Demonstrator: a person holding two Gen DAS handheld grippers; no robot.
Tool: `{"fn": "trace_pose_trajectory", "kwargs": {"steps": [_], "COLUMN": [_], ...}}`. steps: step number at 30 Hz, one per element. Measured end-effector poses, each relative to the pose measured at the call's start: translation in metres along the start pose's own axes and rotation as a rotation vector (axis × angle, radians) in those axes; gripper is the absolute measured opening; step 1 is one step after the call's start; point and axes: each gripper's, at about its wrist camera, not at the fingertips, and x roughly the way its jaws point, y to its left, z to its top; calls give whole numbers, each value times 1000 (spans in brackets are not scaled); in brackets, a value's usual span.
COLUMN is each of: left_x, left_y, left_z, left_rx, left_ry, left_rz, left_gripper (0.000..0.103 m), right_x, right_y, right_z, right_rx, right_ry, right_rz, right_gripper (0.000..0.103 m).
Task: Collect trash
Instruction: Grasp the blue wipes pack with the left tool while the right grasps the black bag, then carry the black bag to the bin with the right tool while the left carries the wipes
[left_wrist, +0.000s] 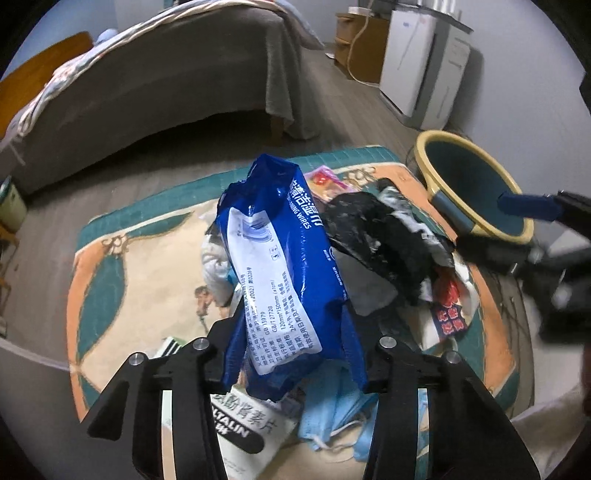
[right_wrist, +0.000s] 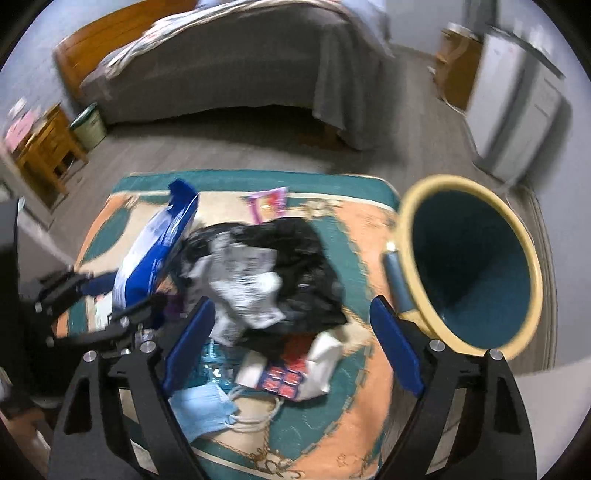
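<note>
My left gripper (left_wrist: 291, 339) is shut on a blue wet-wipes pack (left_wrist: 280, 266) and holds it upright above the rug; it also shows in the right wrist view (right_wrist: 159, 251). My right gripper (right_wrist: 291, 317) is open and empty above a crumpled black bag (right_wrist: 288, 266), also seen in the left wrist view (left_wrist: 384, 240). A yellow-rimmed teal bin (right_wrist: 469, 273) stands at the right, also in the left wrist view (left_wrist: 472, 184). Blue face masks (right_wrist: 203, 406), a red-printed wrapper (right_wrist: 284, 376) and a white box (left_wrist: 243, 424) lie on the rug.
A patterned teal and orange rug (right_wrist: 332, 424) lies on grey floor. A bed with grey cover (right_wrist: 229, 66) stands behind. A white appliance (left_wrist: 417, 62) is at the back right, a wooden nightstand (right_wrist: 44, 147) and small bucket (right_wrist: 88, 125) at the left.
</note>
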Motion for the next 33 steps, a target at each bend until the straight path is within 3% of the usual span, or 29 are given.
{"fn": "trace_pose_trajectory", "kwargs": {"steps": [2,4,8,9,17,24,29,33], "left_x": [1,0,0,0,-22,-51,-62,-61], "left_y": [6,9,12,10,7,-7,-25,-43], "left_z": [0,-1,0,0,12,25,42,54], "left_rx": [-12,-18,-12,-3,20,76,94,131], "left_ry": [2,-1,-2,-4,-88,-187,-229,-249], "left_rz": [5,8,2,4,23,30,-21,-39], "left_gripper": [47,47,47,47,46,46,46,46], "right_x": [11,25,43,43,0,-42,-63,-73], "right_y": [10,20,31,32,13,-29,-68,-103], "right_z": [3,6,7,7,17,39,53,60], "right_rx": [-48,-89,-133,-127,-20,95,186,231], "right_ry": [9,29,86,92,2,-101,-173,-218], "right_rz": [-25,-40,-42,-40,8,14,29,-15], "right_gripper": [83,74,18,11,6,6,6,6]}}
